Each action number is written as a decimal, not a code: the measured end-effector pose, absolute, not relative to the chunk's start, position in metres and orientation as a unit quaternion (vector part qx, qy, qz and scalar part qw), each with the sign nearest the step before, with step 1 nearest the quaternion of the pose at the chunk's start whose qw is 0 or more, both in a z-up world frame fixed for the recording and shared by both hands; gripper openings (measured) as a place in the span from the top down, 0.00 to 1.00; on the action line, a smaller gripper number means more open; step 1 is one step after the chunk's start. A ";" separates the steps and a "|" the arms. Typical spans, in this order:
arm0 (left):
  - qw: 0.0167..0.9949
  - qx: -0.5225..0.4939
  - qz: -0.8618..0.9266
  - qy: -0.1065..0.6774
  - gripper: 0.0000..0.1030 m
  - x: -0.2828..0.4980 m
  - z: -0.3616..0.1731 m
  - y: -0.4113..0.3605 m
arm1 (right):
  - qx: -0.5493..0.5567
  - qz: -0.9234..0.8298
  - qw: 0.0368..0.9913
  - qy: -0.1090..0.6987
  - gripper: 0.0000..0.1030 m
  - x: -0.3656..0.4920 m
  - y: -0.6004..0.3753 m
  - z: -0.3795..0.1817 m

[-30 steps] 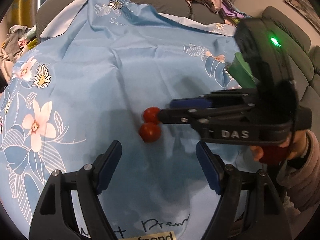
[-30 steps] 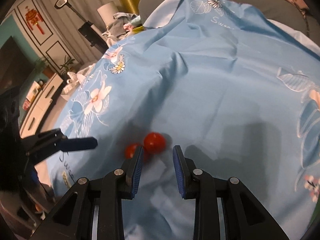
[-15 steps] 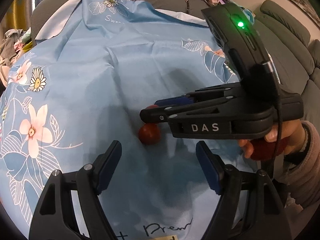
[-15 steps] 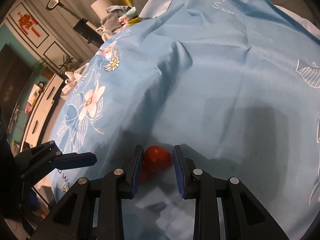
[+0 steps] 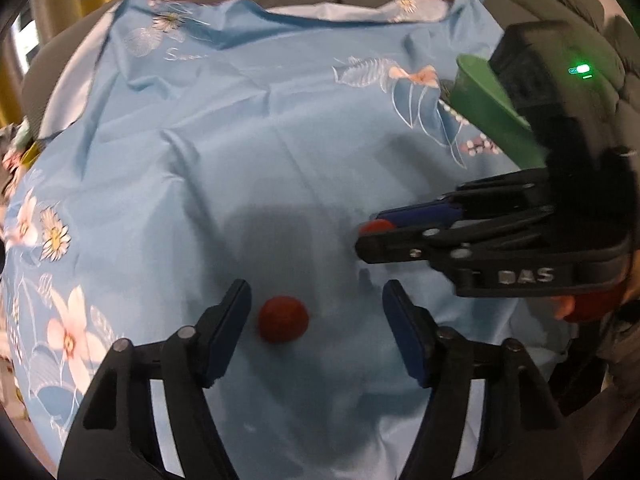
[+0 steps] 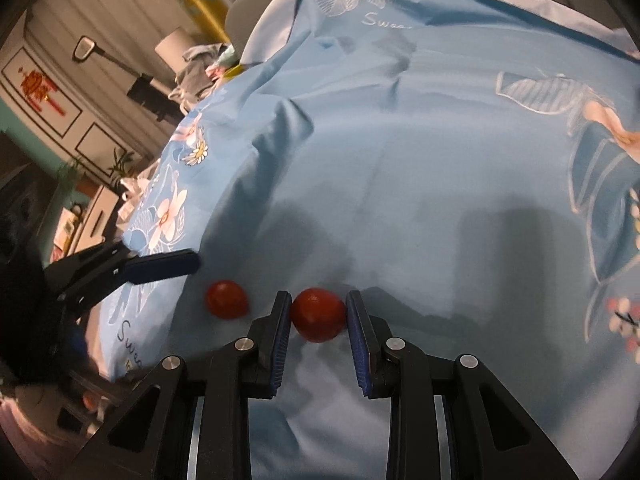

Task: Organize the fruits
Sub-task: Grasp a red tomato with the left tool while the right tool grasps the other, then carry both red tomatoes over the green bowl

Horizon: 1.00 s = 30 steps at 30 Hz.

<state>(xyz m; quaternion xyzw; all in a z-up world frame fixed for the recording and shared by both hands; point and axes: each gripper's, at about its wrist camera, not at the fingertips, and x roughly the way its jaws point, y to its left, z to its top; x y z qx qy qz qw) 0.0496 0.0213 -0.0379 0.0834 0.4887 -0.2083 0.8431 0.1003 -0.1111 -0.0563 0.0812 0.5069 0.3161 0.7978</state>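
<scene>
Two small red tomatoes lie on a light blue floral cloth [image 5: 240, 152]. My right gripper [image 6: 318, 316] is shut on one tomato [image 6: 318, 314], its pads against both sides; in the left wrist view this tomato [image 5: 376, 226] peeks out between the right gripper's fingers [image 5: 400, 246]. The other tomato [image 5: 283, 319] lies on the cloth between my left gripper's open jaws [image 5: 316, 320], nearer the left finger; it also shows in the right wrist view [image 6: 226, 299]. My left gripper's fingers [image 6: 160, 266] show at the left there.
A green container [image 5: 492, 108] stands at the right of the cloth, partly behind the right gripper's body. A grey sofa [image 5: 560, 0] with clothes borders the cloth at the back. Furniture and a lamp [image 6: 172, 46] stand beyond the cloth's left edge.
My right gripper has closed on one tomato and drawn it to the right, away from the other. My left gripper has moved forward so the other tomato sits between its jaws.
</scene>
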 end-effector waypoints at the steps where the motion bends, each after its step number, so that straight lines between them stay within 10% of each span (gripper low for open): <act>1: 0.839 0.091 -0.210 0.494 0.38 0.052 -0.040 0.019 | 0.084 0.317 0.798 0.506 0.71 0.099 -0.113 -0.056; 18: 0.791 0.136 -0.202 0.561 0.69 0.061 -0.059 0.016 | 0.114 0.327 0.800 0.490 0.71 0.089 -0.133 -0.057; 30: 0.816 0.053 -0.208 0.536 0.74 0.042 -0.047 0.014 | 0.130 0.309 0.809 0.483 0.71 0.085 -0.152 -0.053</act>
